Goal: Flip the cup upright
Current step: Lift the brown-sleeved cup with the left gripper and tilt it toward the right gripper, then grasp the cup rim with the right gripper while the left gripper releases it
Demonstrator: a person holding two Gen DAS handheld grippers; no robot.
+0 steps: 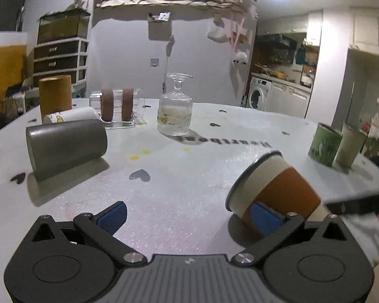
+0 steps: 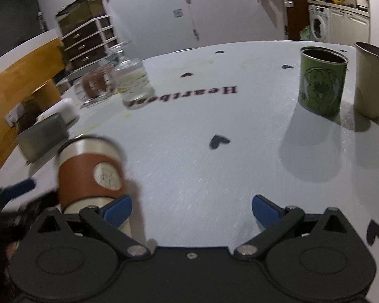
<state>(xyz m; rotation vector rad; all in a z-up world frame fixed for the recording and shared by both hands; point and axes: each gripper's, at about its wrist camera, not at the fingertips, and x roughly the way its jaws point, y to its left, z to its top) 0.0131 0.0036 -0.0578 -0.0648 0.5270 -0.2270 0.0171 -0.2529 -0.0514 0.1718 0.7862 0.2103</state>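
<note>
Left wrist view: the left gripper [image 1: 188, 218] is spread wide above the white table [image 1: 189, 166], holding nothing. The cup [image 1: 275, 189] with its brown sleeve lies tilted behind the right blue fingertip [image 1: 264, 218]; contact is unclear.

Right wrist view: the right gripper [image 2: 192, 210] is also wide open and empty. The blurred cup [image 2: 92, 174] sits just behind its left fingertip [image 2: 118, 213].
</note>
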